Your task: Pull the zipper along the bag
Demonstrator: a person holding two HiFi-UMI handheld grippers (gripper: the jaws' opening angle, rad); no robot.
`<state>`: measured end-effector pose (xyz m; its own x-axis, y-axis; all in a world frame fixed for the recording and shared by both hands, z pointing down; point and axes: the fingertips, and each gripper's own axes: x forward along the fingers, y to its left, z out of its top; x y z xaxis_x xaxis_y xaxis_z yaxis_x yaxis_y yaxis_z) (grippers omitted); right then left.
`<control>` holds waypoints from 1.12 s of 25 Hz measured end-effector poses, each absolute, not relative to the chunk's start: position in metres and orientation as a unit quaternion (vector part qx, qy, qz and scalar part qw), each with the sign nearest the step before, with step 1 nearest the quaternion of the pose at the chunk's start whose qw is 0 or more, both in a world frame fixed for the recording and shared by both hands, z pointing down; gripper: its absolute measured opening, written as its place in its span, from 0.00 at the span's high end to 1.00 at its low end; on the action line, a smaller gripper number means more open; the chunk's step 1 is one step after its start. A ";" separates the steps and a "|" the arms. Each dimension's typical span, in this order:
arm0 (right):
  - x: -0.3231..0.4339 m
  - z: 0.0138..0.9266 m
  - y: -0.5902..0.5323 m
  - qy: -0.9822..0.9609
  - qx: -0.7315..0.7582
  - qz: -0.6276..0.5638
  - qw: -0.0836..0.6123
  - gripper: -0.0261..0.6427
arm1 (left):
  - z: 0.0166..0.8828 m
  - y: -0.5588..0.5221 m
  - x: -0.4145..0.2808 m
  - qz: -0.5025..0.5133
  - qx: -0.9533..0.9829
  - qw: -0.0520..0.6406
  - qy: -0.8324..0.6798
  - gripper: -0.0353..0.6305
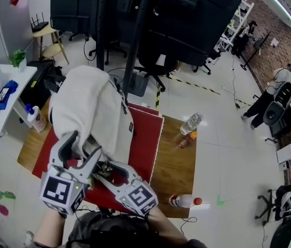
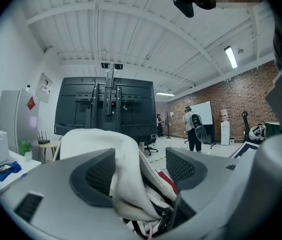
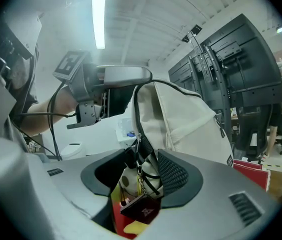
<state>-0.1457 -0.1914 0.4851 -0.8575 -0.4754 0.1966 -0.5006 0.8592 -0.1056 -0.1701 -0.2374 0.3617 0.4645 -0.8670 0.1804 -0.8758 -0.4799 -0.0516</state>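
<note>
While upright, white bag (image 1: 86,107), contents hidden.

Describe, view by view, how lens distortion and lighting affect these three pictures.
Head view: mild wide-angle bend, even light, white bag sharp. Left gripper view: strong fisheye, dark corners, ceiling lines bowed. Right gripper view: same fisheye; the ceiling lamp flares, hazing the upper left.
</note>
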 end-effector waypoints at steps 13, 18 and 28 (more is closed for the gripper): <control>-0.110 0.425 -0.201 -0.952 0.305 0.023 0.021 0.64 | 0.353 -0.221 -0.203 0.041 0.822 0.011 -0.568 0.50; -0.091 0.407 -0.194 -0.947 0.320 0.018 -0.007 0.72 | 0.353 -0.209 -0.194 0.044 0.817 0.004 -0.574 0.58; -0.052 0.384 -0.184 -0.924 0.375 -0.022 -0.070 0.94 | 0.360 -0.184 -0.178 0.047 0.815 0.002 -0.578 0.85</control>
<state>-0.0520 -0.1836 0.3838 -0.7087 -0.6902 -0.1464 -0.6964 0.7176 -0.0118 -0.1781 -0.1838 0.3597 0.3278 -0.9414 0.0794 -0.9418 -0.3322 -0.0505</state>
